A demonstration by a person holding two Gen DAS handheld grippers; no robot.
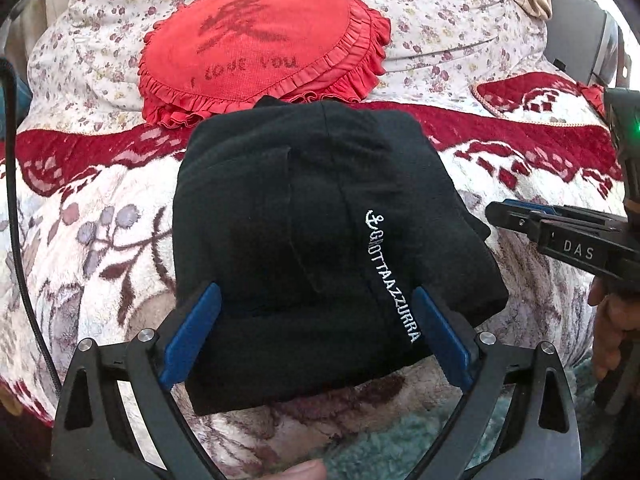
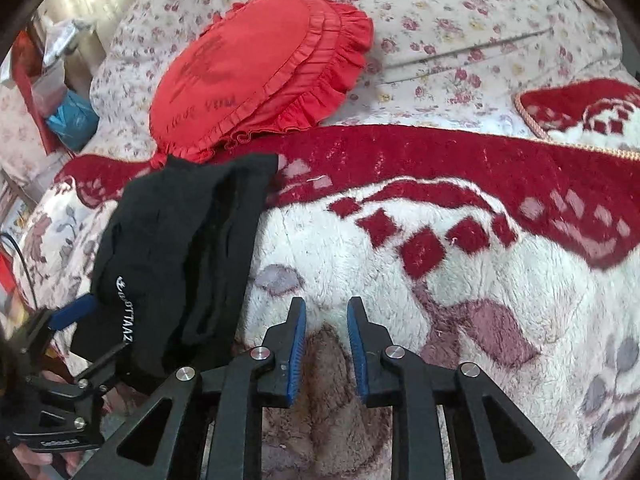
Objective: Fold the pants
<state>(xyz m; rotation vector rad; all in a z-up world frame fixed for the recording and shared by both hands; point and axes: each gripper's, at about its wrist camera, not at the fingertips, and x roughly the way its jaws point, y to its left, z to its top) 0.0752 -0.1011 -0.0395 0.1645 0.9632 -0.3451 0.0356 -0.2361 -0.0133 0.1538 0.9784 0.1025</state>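
Two handheld grippers work over a bed covered by a fuzzy blanket (image 2: pixel 460 280) patterned in white, dark red and mauve. Nearest in the left wrist view, the left gripper (image 1: pixel 316 336) has its blue-padded fingers (image 1: pixel 192 332) spread wide, one on each side of the near end of the black pants (image 1: pixel 320 216); the pads sit beside the cloth and do not pinch it. The pants are folded into a compact, thick bundle lying on the blanket, with a line of white embroidered lettering (image 1: pixel 394 280) running along the top layer. To the right of the bundle, the right gripper (image 1: pixel 516 216) comes in from the side, its tips close to the pants' right edge but apart from them. In the right wrist view, that gripper (image 2: pixel 326 316) hangs over bare blanket with its blue pads (image 2: pixel 298 344) slightly parted and nothing between them; the pants (image 2: pixel 180 264) lie just to its left, stacked layers showing at the edge, and the left gripper (image 2: pixel 76 312) reaches them from the lower left. Beyond the bundle, a red ruffled cushion (image 1: pixel 264 48) with dark stitched words rests on a pale flowered bedspread (image 1: pixel 460 4), its frilled edge touching or nearly touching the far end of the pants. Farther back on the right, a dark boxy object (image 1: pixel 580 48) stands at the bed's edge.
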